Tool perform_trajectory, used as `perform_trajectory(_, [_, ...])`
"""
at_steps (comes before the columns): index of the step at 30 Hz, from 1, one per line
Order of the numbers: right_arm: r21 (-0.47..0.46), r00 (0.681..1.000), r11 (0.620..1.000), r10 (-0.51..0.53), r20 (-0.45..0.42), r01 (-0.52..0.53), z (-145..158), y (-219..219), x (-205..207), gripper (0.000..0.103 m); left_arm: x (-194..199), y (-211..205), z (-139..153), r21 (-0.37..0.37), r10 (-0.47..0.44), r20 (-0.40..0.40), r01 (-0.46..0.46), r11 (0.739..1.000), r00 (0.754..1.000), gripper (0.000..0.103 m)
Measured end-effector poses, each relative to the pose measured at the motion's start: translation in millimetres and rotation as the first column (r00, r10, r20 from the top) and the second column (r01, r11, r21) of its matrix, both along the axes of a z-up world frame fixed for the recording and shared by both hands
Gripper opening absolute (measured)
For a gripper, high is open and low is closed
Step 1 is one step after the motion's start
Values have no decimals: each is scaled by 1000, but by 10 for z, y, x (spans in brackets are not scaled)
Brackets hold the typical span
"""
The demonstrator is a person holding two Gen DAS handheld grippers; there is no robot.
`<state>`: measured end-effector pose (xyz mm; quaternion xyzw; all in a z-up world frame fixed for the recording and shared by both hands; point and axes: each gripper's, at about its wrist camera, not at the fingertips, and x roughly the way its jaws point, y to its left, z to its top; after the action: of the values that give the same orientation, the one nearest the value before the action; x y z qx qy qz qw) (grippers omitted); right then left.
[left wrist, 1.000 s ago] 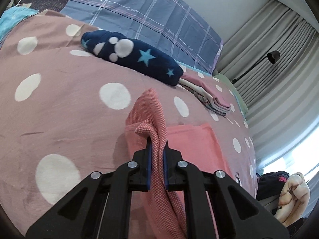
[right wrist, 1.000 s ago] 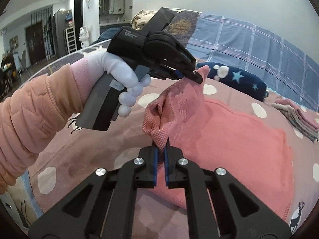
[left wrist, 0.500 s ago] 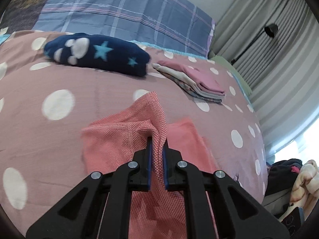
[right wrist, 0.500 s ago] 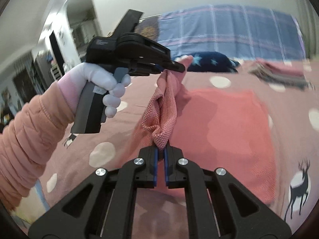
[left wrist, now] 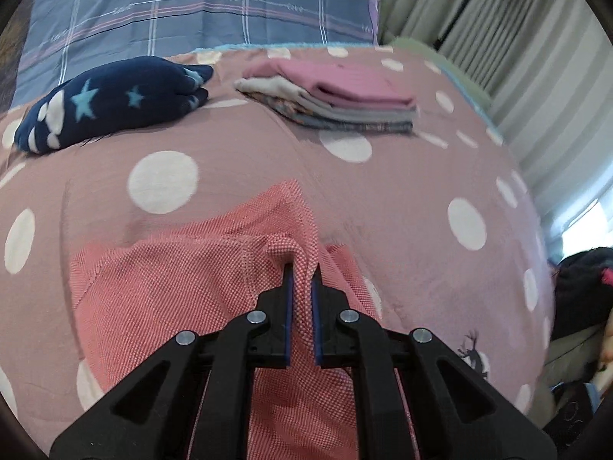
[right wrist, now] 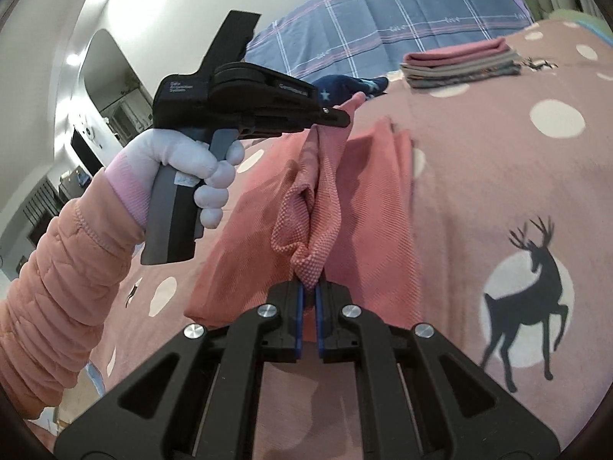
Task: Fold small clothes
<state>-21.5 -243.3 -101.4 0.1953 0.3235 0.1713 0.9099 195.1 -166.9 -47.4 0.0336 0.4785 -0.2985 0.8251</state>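
In the left wrist view, a navy star cloth lies far left on the dotted pink bedspread, in front of a blue plaid pillow. To its right sits a stack of folded clothes with a pink piece on top. Grey curtains hang at far right. Near the camera, the coral garment lies spread on the bedspread, and the left gripper is clamped on a raised fold of it, cloth pinched between the 2 blue pads.

In the right wrist view, a white-gloved hand with a peach quilted sleeve holds the left gripper at left, its tip gripping the garment's far edge. In the middle, the right gripper is clamped on a bunched near corner. The lifted edge hangs between both grippers while the rest lies on the bedspread. A deer print shows at right, the stack far beyond.
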Motion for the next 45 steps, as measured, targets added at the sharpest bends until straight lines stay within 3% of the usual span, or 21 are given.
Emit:
perform_trajectory(4, [20, 1000, 1000, -14, -19, 15, -67, -72, -29, 5, 2, -154, -95, 47, 3, 2, -3, 999, 1000, 7])
perform_trajectory(14, [27, 999, 999, -39, -17, 39, -51, -154, -24, 5, -88, -323, -31, 51, -18, 37, 16, 999, 999, 7])
perform_trajectory(18, [57, 991, 996, -59, -120, 67, -245, -255, 44, 17, -112, -356, -96, 26, -22, 19, 22, 999, 1000, 17])
perform_trajectory(21, [102, 990, 992, -58, -131, 72, -258, -348, -7, 18, -204, -331, 22, -10, -40, 43, 40, 999, 998, 26])
perform_trajectory(24, [88, 990, 993, -66, -125, 77, -239, -391, -71, 18, -437, -224, 288, -11, -70, 137, 72, 997, 988, 41])
perform_trajectory(26, [84, 990, 993, -73, -121, 84, -227, -415, -116, 21, -647, -103, 429, 8, -98, 203, 99, 995, 974, 42])
perform_trajectory(29, [64, 991, 994, -84, -106, 91, -173, -429, -175, 27, -955, 159, 494, 17, -119, 237, 118, 993, 964, 47])
perform_trajectory(32, [39, 994, 996, -77, -81, 80, -99, -416, -187, 27, -1289, 468, 414, 42, -120, 250, 113, 993, 961, 49])
perform_trajectory(34, [17, 995, 997, -69, -68, 70, -51, -392, -182, 33, -1541, 707, 289, 76, -105, 261, 88, 993, 960, 55])
perform_trajectory(38, [-36, 997, 998, -51, -55, 49, 13, -294, -111, 44, -1867, 1040, 8, 119, -77, 235, 50, 992, 969, 56])
perform_trajectory(42, [-96, 999, 995, -14, -51, 9, 42, -120, 0, 46, -2068, 1200, -282, 162, -74, 197, 42, 986, 978, 57])
perform_trajectory(45, [-149, 998, 988, -39, -57, 31, -4, -52, 106, 46, -2072, 1205, -433, 212, -47, 215, 0, 977, 975, 57])
